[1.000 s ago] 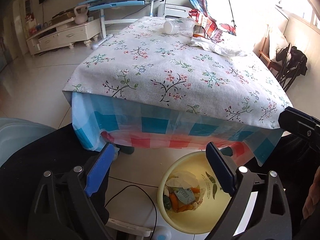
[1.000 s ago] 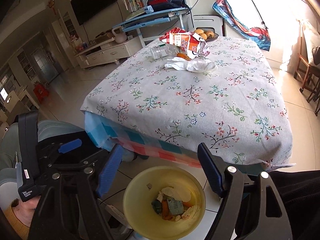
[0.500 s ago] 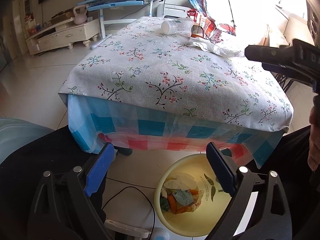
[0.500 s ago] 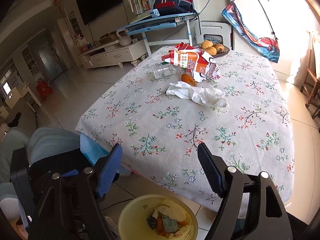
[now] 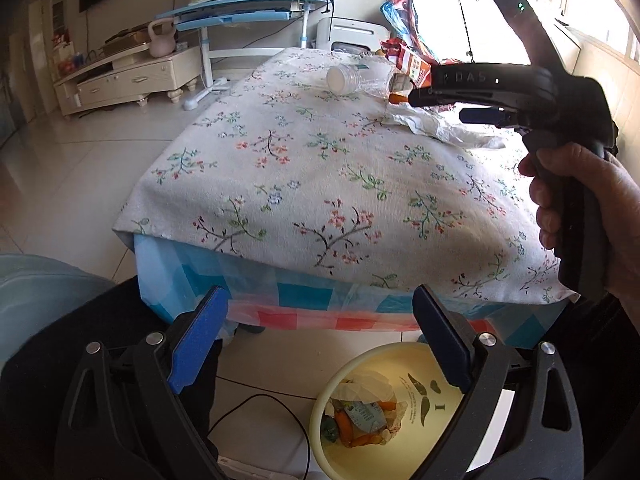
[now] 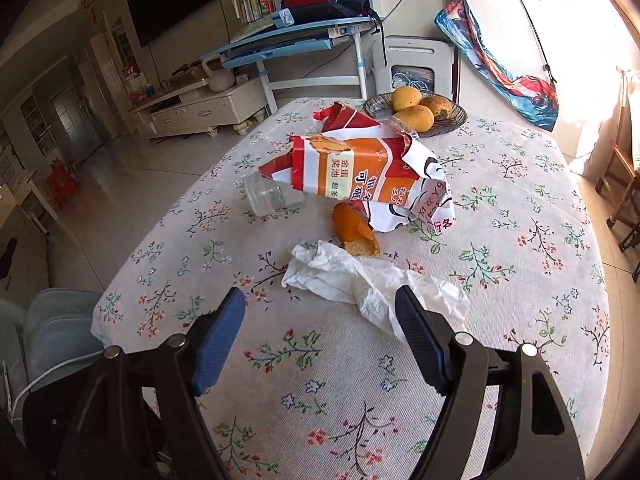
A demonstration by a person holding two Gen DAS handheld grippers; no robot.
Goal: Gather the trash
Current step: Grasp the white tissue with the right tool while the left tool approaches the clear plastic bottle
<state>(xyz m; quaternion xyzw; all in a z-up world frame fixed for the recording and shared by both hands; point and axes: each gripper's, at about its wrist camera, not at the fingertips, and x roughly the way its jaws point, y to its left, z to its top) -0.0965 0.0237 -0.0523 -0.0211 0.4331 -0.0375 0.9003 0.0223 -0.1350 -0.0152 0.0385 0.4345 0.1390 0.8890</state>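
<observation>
Trash lies on the flowered tablecloth (image 6: 320,360): a crumpled white tissue (image 6: 360,280), an orange peel (image 6: 354,228), a torn red and orange package (image 6: 360,176) and a clear plastic jar (image 6: 268,196) on its side. My right gripper (image 6: 320,332) is open and empty, low over the table just short of the tissue. It also shows from the side in the left wrist view (image 5: 500,92). My left gripper (image 5: 320,340) is open and empty below the table edge, above the yellow bin (image 5: 436,400), which holds peels and wrappers.
A dark bowl of fruit (image 6: 416,114) stands at the table's far end. A blue desk (image 6: 288,44) and a white cabinet (image 6: 192,112) stand beyond. A wooden chair (image 6: 620,184) is at the right. A black cable (image 5: 260,408) lies on the floor by the bin.
My right gripper has risen from over the bin and moved forward over the table towards the tissue. My left gripper has stayed above the bin.
</observation>
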